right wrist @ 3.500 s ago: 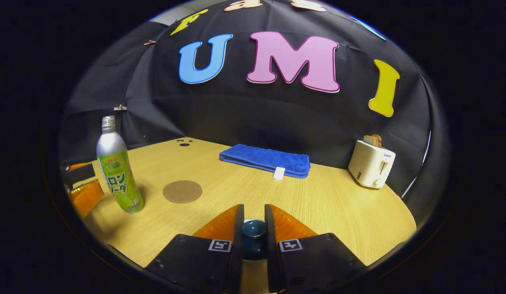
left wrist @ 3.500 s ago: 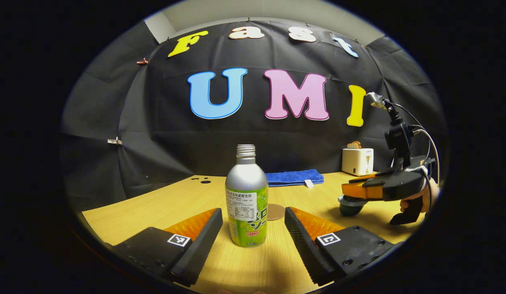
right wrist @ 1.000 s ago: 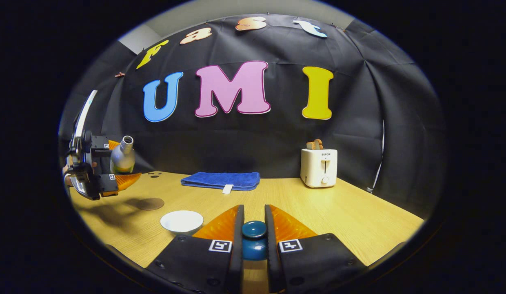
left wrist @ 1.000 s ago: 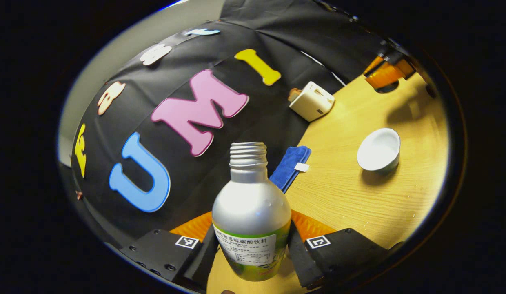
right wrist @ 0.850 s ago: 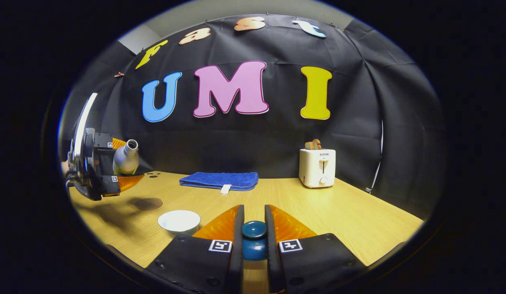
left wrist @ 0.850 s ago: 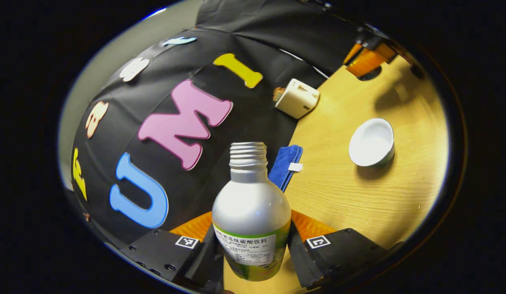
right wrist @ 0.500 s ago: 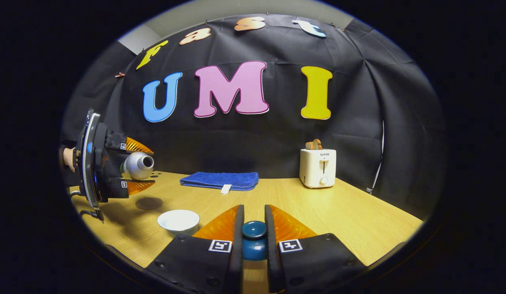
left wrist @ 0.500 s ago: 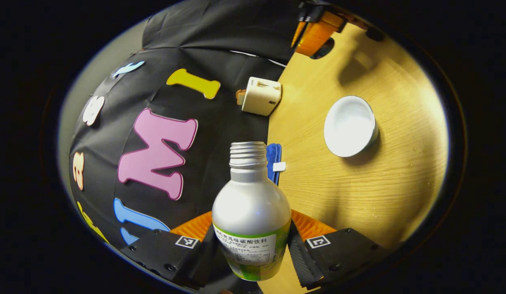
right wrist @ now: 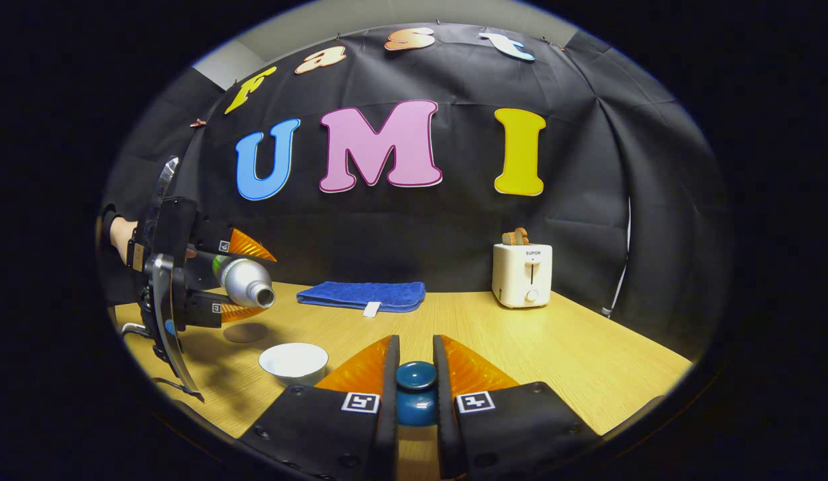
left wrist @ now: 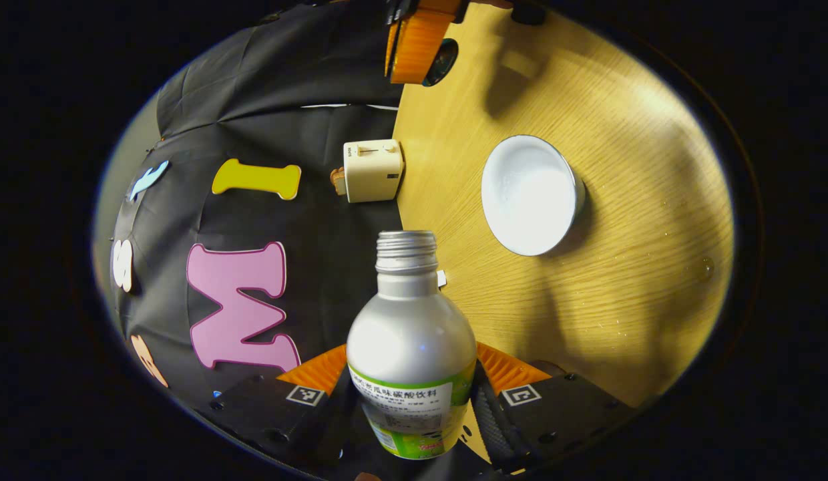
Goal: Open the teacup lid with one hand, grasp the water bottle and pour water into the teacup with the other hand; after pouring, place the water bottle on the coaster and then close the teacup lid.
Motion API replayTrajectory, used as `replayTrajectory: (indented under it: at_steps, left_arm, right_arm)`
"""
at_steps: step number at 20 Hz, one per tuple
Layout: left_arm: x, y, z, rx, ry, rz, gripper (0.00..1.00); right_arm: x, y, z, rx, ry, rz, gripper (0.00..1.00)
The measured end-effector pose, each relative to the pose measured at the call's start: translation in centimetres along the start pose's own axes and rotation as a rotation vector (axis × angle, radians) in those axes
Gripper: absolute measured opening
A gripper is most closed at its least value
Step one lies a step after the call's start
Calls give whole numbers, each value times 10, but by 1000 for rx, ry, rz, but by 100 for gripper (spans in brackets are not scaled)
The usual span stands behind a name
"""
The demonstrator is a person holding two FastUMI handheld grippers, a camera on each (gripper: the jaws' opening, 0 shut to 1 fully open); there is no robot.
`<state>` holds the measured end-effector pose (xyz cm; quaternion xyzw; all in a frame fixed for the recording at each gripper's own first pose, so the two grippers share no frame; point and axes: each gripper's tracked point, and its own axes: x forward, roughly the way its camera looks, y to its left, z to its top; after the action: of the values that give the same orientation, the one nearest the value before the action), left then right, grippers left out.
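Now pouring: water bottle tipped toward the open teacup, lid held aside.

Clamped on the water bottle (left wrist: 411, 347), the left gripper (right wrist: 244, 279) holds it laid over nearly flat, its open mouth just up and to the left of the white teacup (right wrist: 293, 361) on the counter (right wrist: 554, 347); no stream is visible. The right gripper (right wrist: 414, 384) is clenched on the dark blue lid (right wrist: 415, 391), well clear of the cup. Next, I judge, the mouth must come over the cup's bowl and tip a little lower, then the bottle goes to the round coaster (right wrist: 246, 332) behind the cup.
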<state>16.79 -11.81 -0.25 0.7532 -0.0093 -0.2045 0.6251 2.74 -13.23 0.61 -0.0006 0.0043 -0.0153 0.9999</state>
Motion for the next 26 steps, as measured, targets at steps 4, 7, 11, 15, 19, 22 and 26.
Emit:
replayTrajectory:
  at_steps: [4,7,11,15,19,22,26]
  left_arm:
    - [2,-5,1,73,3,-29,81]
    - [3,-2,2,123,2,-37,82]
    - [3,3,2,206,3,-44,82]
    - [4,3,2,265,13,-67,82]
    - [6,4,1,301,19,-82,82]
    - [5,6,0,328,26,-86,82]
    - [7,9,-5,382,46,-94,82]
  right_arm:
    - [0,1,-1,0,-1,5,27]
    - [1,2,0,0,-1,5,27]
    - [1,1,0,0,-1,5,27]
    - [1,1,0,1,-1,4,27]
    - [1,2,0,1,-1,4,27]
    - [1,1,0,1,-1,4,27]
    - [1,1,1,1,-1,4,27]
